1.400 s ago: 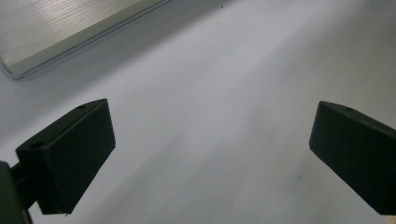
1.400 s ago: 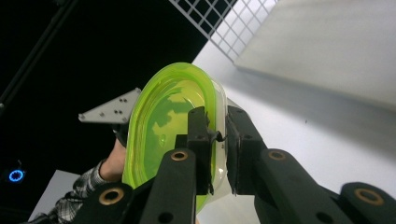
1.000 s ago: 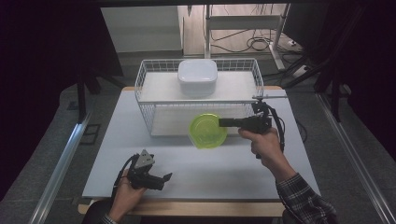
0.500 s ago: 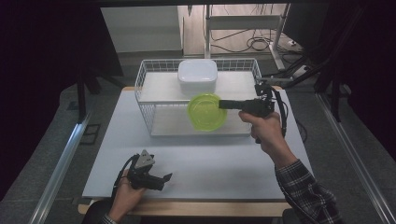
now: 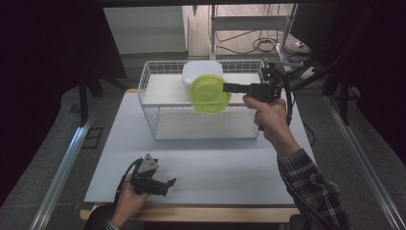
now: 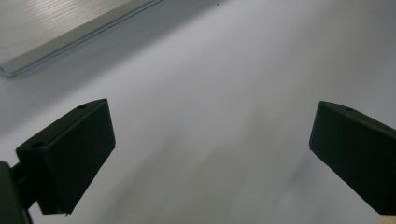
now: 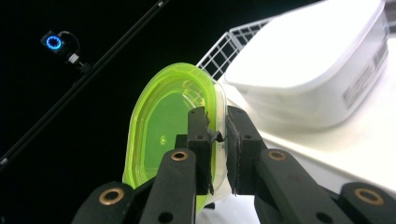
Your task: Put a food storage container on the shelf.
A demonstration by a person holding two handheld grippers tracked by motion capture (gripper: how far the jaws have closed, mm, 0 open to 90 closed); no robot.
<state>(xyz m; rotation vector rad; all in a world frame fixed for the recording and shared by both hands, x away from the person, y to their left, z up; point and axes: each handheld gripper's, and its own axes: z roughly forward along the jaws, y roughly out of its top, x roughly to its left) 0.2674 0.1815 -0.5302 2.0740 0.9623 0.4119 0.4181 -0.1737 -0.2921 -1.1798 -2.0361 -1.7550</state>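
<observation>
Now, green lid (image 5: 209, 93): held tilted over the white wire basket (image 5: 148, 91), just in front of the white container (image 5: 201, 70)
Right gripper (image 5: 227, 87): clamped on lid's rim
Left gripper (image 5: 168, 184): jaws wide apart; resting low on the table (image 5: 225, 163), well apart from basket

— Lighting? 
— Overhead, even on the surface (image 5: 215, 158); surroundings fall to black. White container (image 7: 317, 70) overexposed in the right gripper view.

— Sharpness? 
— High view soft; left gripper view shows faint blurred shadows, jaws defocused.
</observation>
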